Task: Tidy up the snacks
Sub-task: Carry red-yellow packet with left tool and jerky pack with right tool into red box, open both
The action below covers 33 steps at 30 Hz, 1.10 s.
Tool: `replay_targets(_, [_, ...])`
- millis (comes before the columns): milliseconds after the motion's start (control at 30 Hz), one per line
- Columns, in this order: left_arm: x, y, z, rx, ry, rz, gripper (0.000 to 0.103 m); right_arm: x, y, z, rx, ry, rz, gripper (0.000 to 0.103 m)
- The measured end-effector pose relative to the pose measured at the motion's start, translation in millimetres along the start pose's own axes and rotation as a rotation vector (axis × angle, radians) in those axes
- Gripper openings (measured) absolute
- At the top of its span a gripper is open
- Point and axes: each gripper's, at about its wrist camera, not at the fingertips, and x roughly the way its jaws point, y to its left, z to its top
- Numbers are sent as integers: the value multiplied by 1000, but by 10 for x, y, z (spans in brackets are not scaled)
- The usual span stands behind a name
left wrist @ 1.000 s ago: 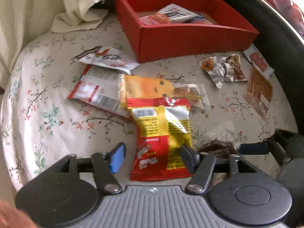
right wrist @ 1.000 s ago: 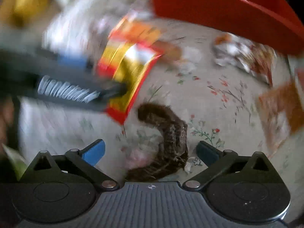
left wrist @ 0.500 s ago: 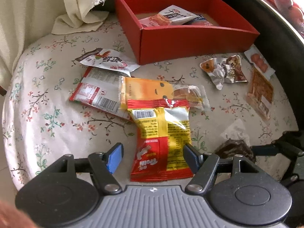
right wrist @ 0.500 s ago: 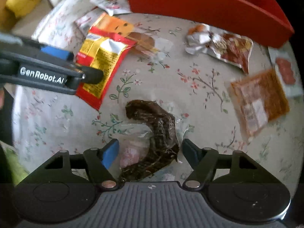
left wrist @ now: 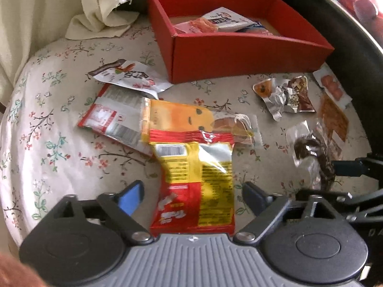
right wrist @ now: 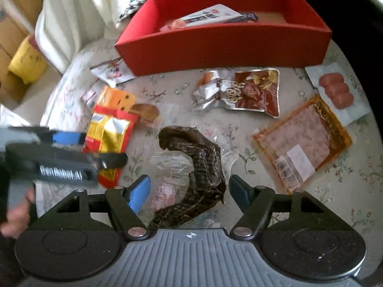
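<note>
A red and yellow snack pack lies flat on the flowered cloth between the fingers of my left gripper. Its jaws are opening and the pads stand clear of the pack on both sides. My right gripper is shut on a clear pack of dark brown food, held a little above the cloth. In the left wrist view that dark pack hangs at the right, in front of the right gripper's fingers. The red box stands at the back with a few packs inside.
Loose packs lie around: an orange bread pack, a red and white pack, a white pouch, a crumpled brown foil pack, an orange flat pack and a sausage pack. A cream cloth hangs at the back left.
The left fingers have spread away from the red and yellow pack. The right gripper closed on the dark pack and carried it up and towards the red box.
</note>
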Motion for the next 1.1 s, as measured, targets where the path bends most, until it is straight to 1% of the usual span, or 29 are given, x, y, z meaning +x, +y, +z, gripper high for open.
replay_targets(100, [50,-171,-84,45,-29,108,86,-112,32,-49,11,-17,11,78])
replay_targets(133, [43,-202,-104,59,-39,125,84,-104,61,-46,14,-28,15,78])
replay_targets(167, [21,-208,-112,52,-42,121,75,-147,54,-46,21,-41,22,78])
replay_targets(200, [-9,-200,-105,41,-43,128,61,-192,26,-40,30,-53,31,78])
replay_targets(233, [-46,-184,-91,30,-41,131,56,-229,27,-29,34,-64,39,78])
replay_targets(267, [-73,-160,-79,14,-35,130,55,-265,20,-21,35,-78,44,78])
replay_targets(333, [-144,-111,-65,-22,-32,118,54,-291,81,4,24,-111,45,78])
replay_targets(433, [-299,-119,-38,-32,-54,107,53,-351,83,53,23,-142,56,78])
replay_targets(533, [-466,-187,60,-16,-113,85,53,-389,79,119,33,-170,45,78])
replay_targets(633, [-569,-222,199,-5,-152,51,53,-431,98,260,38,-202,26,78])
replay_targets(767, [-613,-268,507,4,-210,31,53,-591,130,582,27,-276,-10,78])
replay_targets(867, [-599,-288,763,-6,-239,23,53,-585,76,899,53,-316,-28,78])
replay_targets(1000, [-516,-290,1051,-16,-260,38,53,-457,33,1218,68,-324,-23,78])
replay_targets(1100, [-435,-298,1174,-13,-265,58,53,-356,36,1400,63,-321,-24,78])
